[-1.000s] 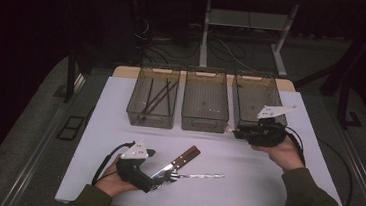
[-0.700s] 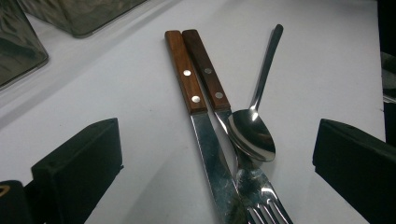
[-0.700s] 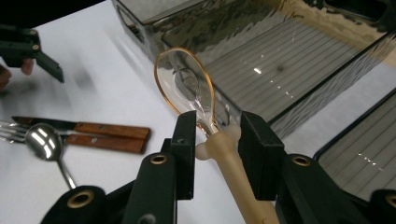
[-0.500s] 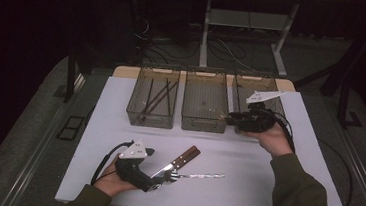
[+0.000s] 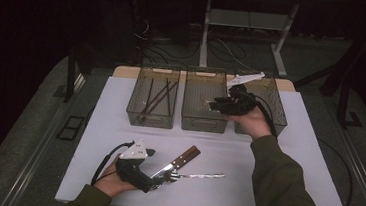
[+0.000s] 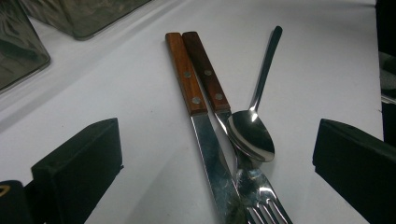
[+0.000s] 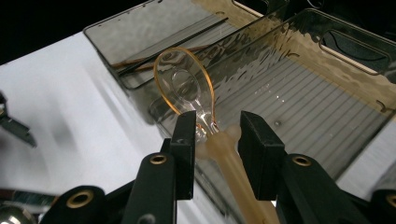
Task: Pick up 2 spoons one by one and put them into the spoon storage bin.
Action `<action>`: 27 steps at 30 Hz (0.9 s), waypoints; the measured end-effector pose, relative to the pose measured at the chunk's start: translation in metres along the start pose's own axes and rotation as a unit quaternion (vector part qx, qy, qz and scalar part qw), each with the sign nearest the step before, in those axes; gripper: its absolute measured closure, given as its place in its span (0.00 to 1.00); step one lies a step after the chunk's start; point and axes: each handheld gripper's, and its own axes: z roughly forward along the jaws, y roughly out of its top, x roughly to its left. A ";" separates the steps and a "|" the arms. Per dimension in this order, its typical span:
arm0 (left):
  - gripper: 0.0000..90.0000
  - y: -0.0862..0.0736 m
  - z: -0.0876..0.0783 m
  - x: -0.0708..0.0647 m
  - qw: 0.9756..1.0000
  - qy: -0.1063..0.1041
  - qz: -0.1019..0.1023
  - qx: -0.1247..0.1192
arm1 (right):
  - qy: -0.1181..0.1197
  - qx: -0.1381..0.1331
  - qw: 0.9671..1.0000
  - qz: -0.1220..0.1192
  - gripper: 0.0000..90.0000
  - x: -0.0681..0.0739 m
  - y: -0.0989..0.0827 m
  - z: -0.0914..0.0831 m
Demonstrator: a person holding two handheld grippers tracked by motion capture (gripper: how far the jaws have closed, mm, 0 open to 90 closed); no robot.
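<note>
A: Right tool [image 7: 212, 135], jaws narrowed on the neck of a clear plastic spoon [image 7: 187, 88]; bowl held out over the near rim of the middle bin [image 5: 203, 121]. Left tool [image 6: 215, 186], jaws wide, resting on the worktop [image 5: 292, 152] astride a knife [image 6: 196, 102], a fork [image 6: 210, 88] and a metal spoon [image 6: 254, 135].

B: Best practice for the drop?

A: Probably: carry further over the bin floor, lower until the bowl clears the wall, keep level, then release; avoid striking the rim. Chopsticks [image 5: 157, 96] in the left bin [image 5: 150, 118].
</note>
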 end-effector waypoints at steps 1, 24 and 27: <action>0.00 0.000 0.001 -0.001 1.000 0.000 -0.005 -0.005 | -0.001 0.002 1.000 0.000 0.75 0.000 0.003 0.004; 0.00 0.001 0.001 -0.002 1.000 -0.009 0.007 -0.001 | -0.024 0.102 0.993 0.052 0.70 -0.022 0.000 0.082; 0.00 0.001 0.001 -0.001 1.000 -0.009 0.006 -0.002 | -0.022 0.097 0.993 0.063 0.59 -0.022 -0.001 0.081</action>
